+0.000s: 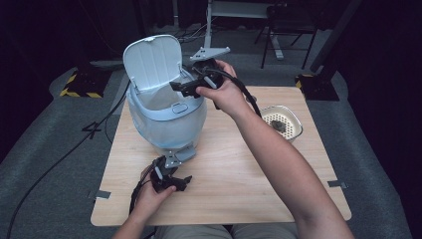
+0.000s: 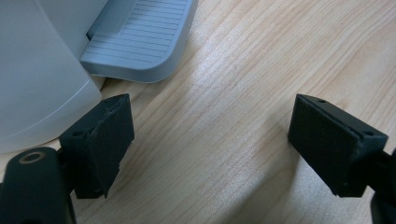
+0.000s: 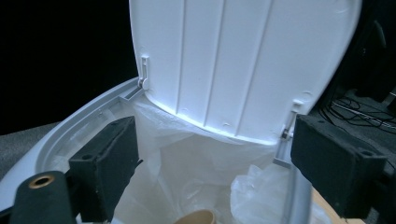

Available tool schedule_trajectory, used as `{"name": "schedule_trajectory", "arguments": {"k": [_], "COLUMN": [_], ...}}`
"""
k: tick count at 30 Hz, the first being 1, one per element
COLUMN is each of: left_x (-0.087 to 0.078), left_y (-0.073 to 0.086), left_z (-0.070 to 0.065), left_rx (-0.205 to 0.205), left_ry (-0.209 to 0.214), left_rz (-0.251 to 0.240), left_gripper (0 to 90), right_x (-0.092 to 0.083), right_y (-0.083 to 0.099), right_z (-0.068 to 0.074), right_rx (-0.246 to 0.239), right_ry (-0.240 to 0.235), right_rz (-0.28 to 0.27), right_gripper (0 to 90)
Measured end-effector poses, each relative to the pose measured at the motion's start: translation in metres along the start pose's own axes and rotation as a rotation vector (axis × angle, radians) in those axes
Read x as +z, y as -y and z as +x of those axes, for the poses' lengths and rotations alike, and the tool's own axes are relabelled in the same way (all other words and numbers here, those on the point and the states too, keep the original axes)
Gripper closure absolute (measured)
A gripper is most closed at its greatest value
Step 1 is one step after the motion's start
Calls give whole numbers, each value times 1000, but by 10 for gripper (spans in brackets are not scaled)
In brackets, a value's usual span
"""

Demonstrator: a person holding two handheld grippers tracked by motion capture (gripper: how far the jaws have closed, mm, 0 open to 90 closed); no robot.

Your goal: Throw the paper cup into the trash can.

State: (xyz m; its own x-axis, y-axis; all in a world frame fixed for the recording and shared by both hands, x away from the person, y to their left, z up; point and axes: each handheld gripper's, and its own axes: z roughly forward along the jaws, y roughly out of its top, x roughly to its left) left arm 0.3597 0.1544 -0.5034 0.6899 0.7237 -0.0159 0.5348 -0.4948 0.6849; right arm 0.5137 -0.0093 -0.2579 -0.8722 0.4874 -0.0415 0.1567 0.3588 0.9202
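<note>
Hovering open and empty over the lidded bin (image 1: 166,107) on the table (image 1: 239,164), right tongs (image 1: 185,87) could knock its raised lid (image 1: 152,60) shut, while left tongs (image 1: 178,182), also open, rest beside the pedal (image 2: 137,39).

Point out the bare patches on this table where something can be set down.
Most room: the wooden table between the left claw and the right forearm, down to the near edge. A smaller patch lies left of the bin. Crowded: the far right corner with the white strainer basket, and around the bin's pedal.
</note>
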Motion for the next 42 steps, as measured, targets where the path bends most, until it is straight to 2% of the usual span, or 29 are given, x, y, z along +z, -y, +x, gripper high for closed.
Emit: {"name": "schedule_trajectory", "arguments": {"k": [5,10,14,18,26,33,35,38,42], "left_x": [0,-1,-1,-3,-5,-6,-6,-6,-6], "left_y": [0,1,1,3,6,6,6,6,7], "left_z": [0,2,2,5,8,8,8,7,7], "left_rx": [-6,-11,-13,-8,-13,-27,-24,-25,-31], "left_ry": [-7,-15,-14,-7,-11,-18,-19,-21,-25], "left_rz": [-1,1,2,-1,-5,-5,-5,-3,-5], "left_gripper": [149,149,150,151,151,144,143,143,143], "right_x": [-25,-55,-83,-108,-152,-186,-196,-207,-220], "right_y": [-1,-1,1,9,36,60,69,88,114], "right_z": [-2,-3,-4,-5,-11,-15,-15,-15,-20], "right_rx": [-12,-30,-21,-25,-5,58,57,34,74], "right_ry": [-28,-15,-23,-13,31,48,57,96,109], "right_rz": [-11,-22,-38,-19,8,22,41,78,90], "right_gripper": [158,160,190,197,203,206,208,208,207]}}
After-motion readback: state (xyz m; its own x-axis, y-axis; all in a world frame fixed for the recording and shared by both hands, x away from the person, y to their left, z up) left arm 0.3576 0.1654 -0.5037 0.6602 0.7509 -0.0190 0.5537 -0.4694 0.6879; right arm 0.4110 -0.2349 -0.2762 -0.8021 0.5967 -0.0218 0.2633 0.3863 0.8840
